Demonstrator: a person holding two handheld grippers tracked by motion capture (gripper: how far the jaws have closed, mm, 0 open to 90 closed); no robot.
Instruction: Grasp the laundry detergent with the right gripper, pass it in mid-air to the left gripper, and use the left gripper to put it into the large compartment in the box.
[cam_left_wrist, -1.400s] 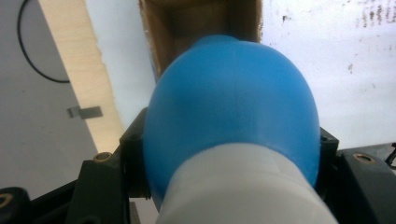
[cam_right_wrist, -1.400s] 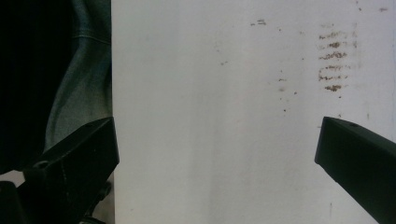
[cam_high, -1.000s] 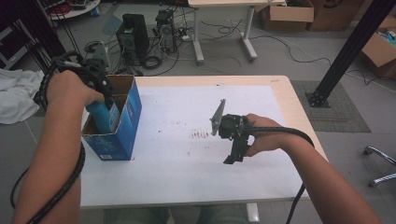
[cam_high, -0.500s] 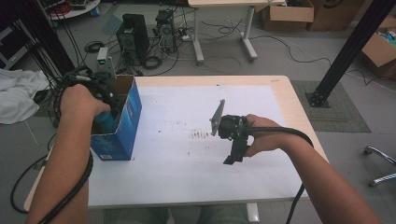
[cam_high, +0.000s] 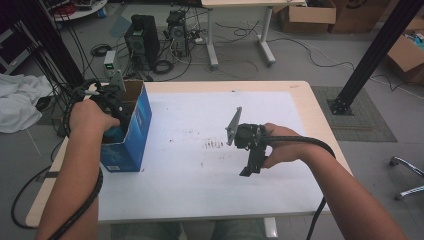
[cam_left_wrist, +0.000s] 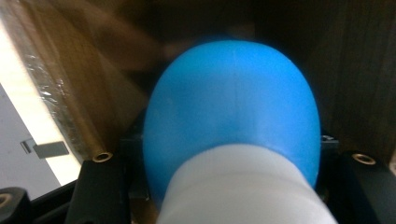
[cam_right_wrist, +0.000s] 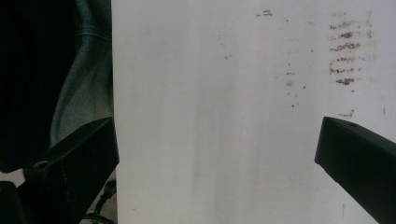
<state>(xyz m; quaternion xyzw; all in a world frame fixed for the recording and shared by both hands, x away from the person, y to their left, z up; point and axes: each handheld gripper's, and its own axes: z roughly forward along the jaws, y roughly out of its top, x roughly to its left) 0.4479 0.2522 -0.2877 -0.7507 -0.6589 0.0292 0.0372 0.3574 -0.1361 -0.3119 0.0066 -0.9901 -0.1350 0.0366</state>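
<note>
A blue cardboard box (cam_high: 134, 131) stands open-topped at the table's left edge. My left gripper (cam_high: 112, 121) reaches down into it, shut on a rounded blue thing with a white part (cam_high: 114, 134). In the left gripper view that blue and white thing (cam_left_wrist: 233, 107) sits between the black jaws, with the box's brown inner walls (cam_left_wrist: 70, 84) close around it. My right gripper (cam_high: 252, 162) hovers over the white sheet (cam_high: 190, 165) right of centre, pointing toward the front edge. Its jaws (cam_right_wrist: 217, 135) stand wide apart with nothing between them.
Brown smudges (cam_high: 215, 145) mark the white sheet near its middle, seen also as smudges (cam_right_wrist: 345, 56) in the right gripper view. A black post (cam_high: 370, 55) rises right of the table. Computer towers (cam_high: 142, 42) and cables lie on the floor behind.
My left hand has sunk, carrying the blue and white thing deeper into the blue box. The right hand and its gripper have stayed put.
</note>
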